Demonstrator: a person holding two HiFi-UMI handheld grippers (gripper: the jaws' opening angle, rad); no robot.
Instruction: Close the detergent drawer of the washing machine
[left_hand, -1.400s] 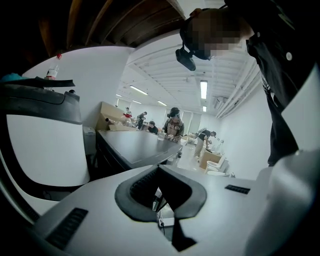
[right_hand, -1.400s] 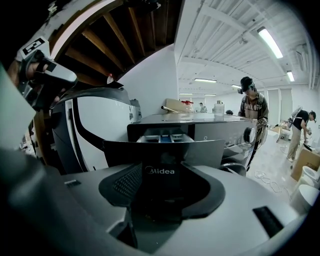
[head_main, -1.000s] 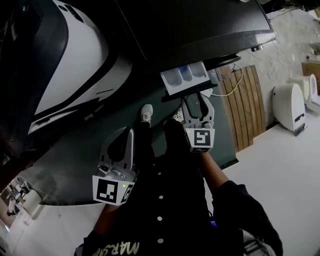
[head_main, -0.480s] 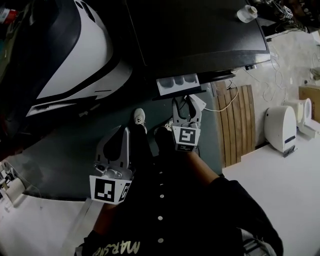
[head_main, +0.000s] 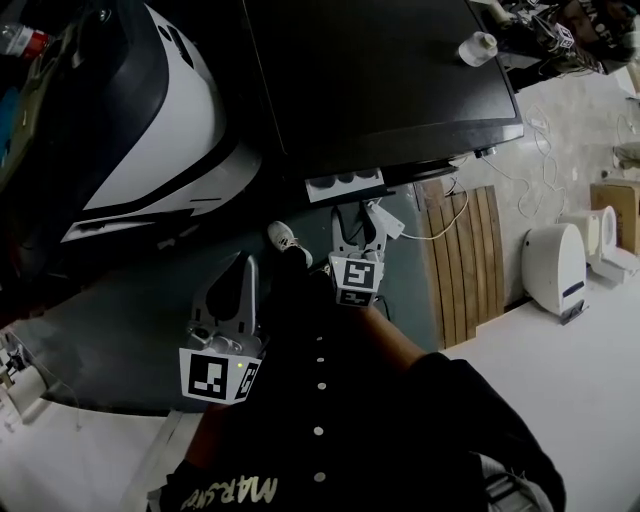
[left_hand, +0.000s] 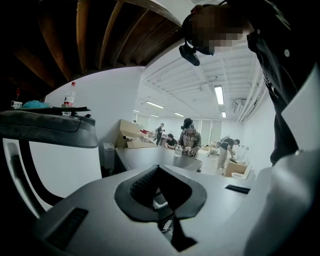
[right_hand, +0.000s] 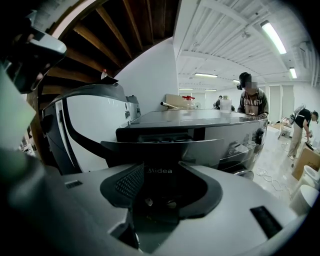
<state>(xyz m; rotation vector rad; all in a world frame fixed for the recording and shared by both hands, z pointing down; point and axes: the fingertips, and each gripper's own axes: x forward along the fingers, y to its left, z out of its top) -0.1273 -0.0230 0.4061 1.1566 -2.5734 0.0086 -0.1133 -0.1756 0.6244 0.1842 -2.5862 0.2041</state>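
The washing machine (head_main: 380, 80) stands at the top of the head view, its dark top panel facing up. The detergent drawer (head_main: 345, 184) projects partway from the machine's front edge, and its compartments are visible from above.

Right gripper (head_main: 357, 218): positioned directly in front of the drawer and pointing at it. In the right gripper view, the jaws of the right gripper (right_hand: 162, 167) stand wide apart. The drawer's (right_hand: 165, 150) dark front panel, marked "Midea", fills the gap between the tips. No pad clamps the panel. Whether the tips touch the panel cannot be determined.

Left gripper (head_main: 247, 262): held lower left of the drawer and well apart from it, over the dark floor. In the left gripper view, the left gripper's (left_hand: 157, 167) tips meet with nothing between them.

A white and black appliance (head_main: 150, 130) stands to the left of the washing machine.
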